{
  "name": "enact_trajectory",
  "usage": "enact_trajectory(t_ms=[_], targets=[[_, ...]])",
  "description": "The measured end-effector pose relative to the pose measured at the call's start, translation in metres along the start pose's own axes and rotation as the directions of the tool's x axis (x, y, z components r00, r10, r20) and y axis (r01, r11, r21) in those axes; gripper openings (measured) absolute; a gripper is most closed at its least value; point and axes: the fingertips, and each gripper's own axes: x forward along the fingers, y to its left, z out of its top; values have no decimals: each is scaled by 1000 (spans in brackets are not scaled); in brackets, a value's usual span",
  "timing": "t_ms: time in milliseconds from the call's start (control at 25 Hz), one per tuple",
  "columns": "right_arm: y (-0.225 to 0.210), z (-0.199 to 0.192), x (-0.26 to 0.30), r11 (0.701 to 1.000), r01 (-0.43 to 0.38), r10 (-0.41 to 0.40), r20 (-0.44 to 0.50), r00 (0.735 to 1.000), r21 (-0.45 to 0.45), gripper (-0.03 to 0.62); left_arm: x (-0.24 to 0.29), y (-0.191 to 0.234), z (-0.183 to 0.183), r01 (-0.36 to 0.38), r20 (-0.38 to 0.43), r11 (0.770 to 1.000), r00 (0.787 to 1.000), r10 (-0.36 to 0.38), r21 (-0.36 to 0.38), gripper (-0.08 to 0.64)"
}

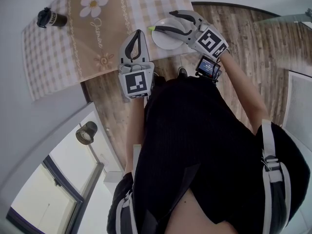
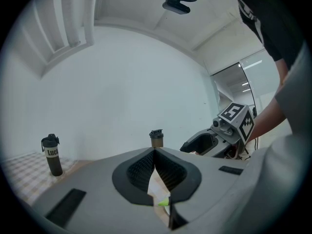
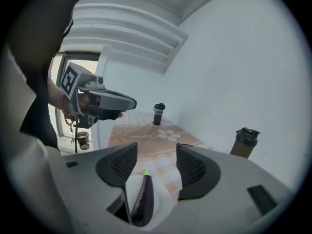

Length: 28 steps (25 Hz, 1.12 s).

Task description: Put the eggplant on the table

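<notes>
Two grippers are over the near end of the cloth-covered table [image 1: 53, 62], and neither has hold of anything. Right gripper [image 3: 157, 147]: jaws wide apart, poised above the eggplant [image 3: 143, 199], which shows in the gap between them but is not touched by either pad. Left gripper [image 2: 155, 151]: jaws brought together at the tips, nothing between them, held just beside the right one. The eggplant, dark purple with a green stem end pointing away, lies lengthwise on a white plate [image 1: 165, 42], and the plate stands close to the table's near edge. The task is judged not yet begun in earnest; the eggplant must still be gripped, lifted off the plate and set on the cloth. Hazards noted: the skin looks smooth and the body tapers, so a grip near the narrow end could let it squirt out or swing. Jaws lowered too far could catch the plate rim and tip or push the plate toward the edge. The left gripper is near enough to be struck during the lift. A black bottle [image 1: 48, 17] and a brown shaker bottle [image 3: 245, 141] stand well apart and pose no concern.
</notes>
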Motion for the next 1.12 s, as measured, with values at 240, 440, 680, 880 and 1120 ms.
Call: enact_trajectory(t_ms=[240, 440, 680, 880, 1120], targets=[[-1, 5, -7, 1000, 16, -16, 20, 1000, -5, 249, 1, 1, 4, 1, 3, 1000, 1000, -1, 12, 2], [-4, 15, -14, 999, 35, -35, 54, 998, -7, 236, 4, 3, 10, 2, 14, 1000, 1000, -2, 18, 2], [-14, 40, -32, 993, 107, -99, 153, 983, -48, 210, 7, 5, 6, 11, 1, 1000, 1000, -11, -28, 2], [-29, 64, -50, 976, 211, -192, 248, 950, -53, 131, 10, 2, 11, 24, 18, 999, 1000, -23, -44, 2], [-43, 75, -72, 956, 294, -286, 314, 906, 22, 95, 15, -5, 14, 38, 24, 999, 999, -37, -35, 2]])
